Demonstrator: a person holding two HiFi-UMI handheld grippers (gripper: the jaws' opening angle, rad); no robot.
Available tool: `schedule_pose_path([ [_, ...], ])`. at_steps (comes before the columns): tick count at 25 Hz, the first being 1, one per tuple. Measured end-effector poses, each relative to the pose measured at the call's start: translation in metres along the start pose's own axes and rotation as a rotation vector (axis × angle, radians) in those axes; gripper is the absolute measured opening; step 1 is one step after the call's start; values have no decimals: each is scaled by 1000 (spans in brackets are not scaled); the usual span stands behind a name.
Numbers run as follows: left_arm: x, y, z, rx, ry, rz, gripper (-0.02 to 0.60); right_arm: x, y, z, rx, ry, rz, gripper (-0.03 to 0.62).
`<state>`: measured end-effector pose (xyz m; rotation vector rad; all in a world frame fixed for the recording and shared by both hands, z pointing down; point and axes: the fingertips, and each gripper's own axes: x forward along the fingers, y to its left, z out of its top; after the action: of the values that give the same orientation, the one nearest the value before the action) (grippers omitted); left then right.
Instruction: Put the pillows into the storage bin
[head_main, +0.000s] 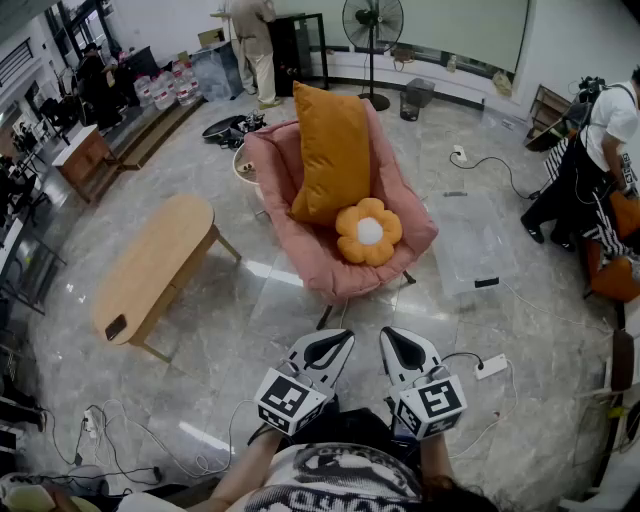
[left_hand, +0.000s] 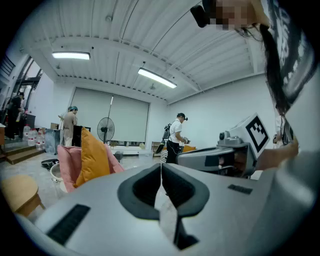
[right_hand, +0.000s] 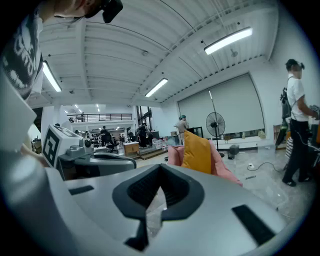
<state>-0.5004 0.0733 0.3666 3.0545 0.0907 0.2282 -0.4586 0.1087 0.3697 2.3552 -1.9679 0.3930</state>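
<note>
left gripper (head_main: 338, 342), right gripper (head_main: 393, 340): jaws together, empty | orange pillow (head_main: 330, 150), flower pillow (head_main: 369, 231): 12 o'clock, on pink chair (head_main: 300, 245)

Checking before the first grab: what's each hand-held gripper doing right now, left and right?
Left hand-held gripper: closed, nothing between its jaws.
Right hand-held gripper: closed, nothing between its jaws.

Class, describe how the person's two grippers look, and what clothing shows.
The left gripper and right gripper match: light grey shells, black-lined tongs tapering to a point, each with a white cube of black square markers. The person wears a black-and-white printed shirt.
</note>
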Motion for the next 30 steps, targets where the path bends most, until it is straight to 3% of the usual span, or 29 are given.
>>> schedule_pose_path([
  [15, -4, -4, -8, 5, 21, 38, 17, -14, -2, -13, 31, -18, -3, -2],
  [21, 1, 1, -19, 6, 69, 52, 17, -22, -11, -23, 59, -9, -18, -2],
  [30, 60, -10, -6, 54, 84, -55, 17, -29, -69, -22, 128, -24, -123, -2],
])
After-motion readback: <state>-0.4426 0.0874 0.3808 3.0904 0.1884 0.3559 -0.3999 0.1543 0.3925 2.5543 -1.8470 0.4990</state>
